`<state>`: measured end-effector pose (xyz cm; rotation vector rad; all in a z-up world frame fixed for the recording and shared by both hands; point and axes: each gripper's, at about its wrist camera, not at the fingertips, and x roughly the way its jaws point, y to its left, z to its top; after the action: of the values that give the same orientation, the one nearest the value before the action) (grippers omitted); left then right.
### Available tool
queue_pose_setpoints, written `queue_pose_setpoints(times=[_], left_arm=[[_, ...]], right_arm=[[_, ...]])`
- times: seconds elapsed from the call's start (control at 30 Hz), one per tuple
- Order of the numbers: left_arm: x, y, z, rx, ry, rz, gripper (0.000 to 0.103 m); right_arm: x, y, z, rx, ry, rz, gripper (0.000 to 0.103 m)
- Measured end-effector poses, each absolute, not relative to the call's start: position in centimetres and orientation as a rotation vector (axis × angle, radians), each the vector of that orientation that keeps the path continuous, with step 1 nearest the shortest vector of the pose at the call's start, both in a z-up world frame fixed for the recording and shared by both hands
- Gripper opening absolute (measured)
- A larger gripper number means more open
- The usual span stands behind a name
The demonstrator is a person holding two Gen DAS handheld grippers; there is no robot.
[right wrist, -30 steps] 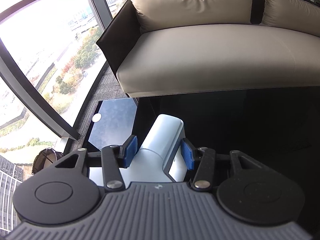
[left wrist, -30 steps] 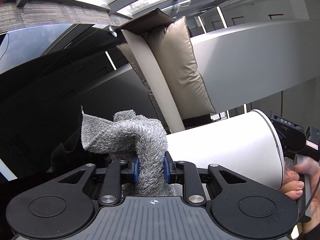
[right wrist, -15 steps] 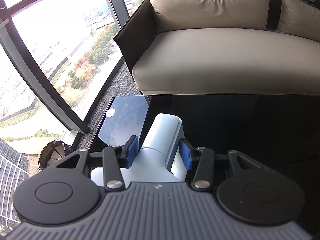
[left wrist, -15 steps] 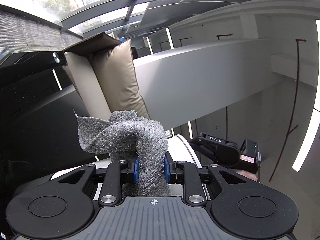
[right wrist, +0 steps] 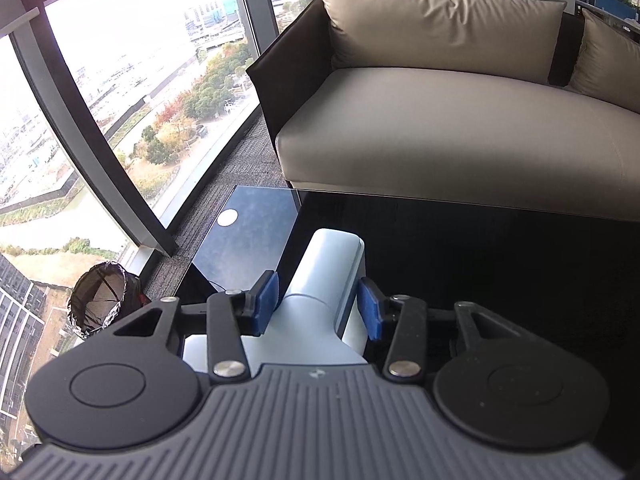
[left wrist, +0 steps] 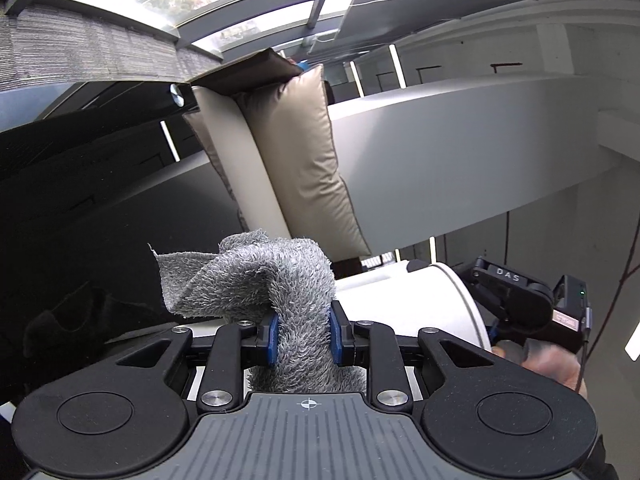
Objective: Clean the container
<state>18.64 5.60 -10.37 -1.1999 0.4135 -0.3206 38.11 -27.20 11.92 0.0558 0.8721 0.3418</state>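
Two grippers | left gripper (left wrist: 302, 334) clamps grey towel (left wrist: 276, 280) | right gripper (right wrist: 316, 306) grips white container (right wrist: 328, 276) handle | label "DAS" (right tool body) | black table (right wrist: 500, 240)

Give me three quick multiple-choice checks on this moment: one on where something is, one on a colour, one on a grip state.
1. Where is the sofa relative to the black table?
A. Beyond its far edge
B. Under it
C. Nowhere in view

2. What colour is the cloth?
A. Yellow
B. Grey
C. Red

3. How does the left gripper stand?
A. Jaws wide open, nothing held
B. Shut on the cloth
C. Out of view

Answers:
1 A, the right wrist view shows the sofa seat past the table edge.
2 B, its fluffy pile is grey.
3 B, the blue pads squeeze the cloth from both sides.
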Motion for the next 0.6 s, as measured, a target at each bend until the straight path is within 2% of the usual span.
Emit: queue_pose_setpoints(times=[0.6], left_arm=[[18.2,7.9,-12.2,-1.15,0.612,-0.139,0.022]], right_arm=[[37.0,-25.6,12.1,-0.017,0.853,0.441,0.044]])
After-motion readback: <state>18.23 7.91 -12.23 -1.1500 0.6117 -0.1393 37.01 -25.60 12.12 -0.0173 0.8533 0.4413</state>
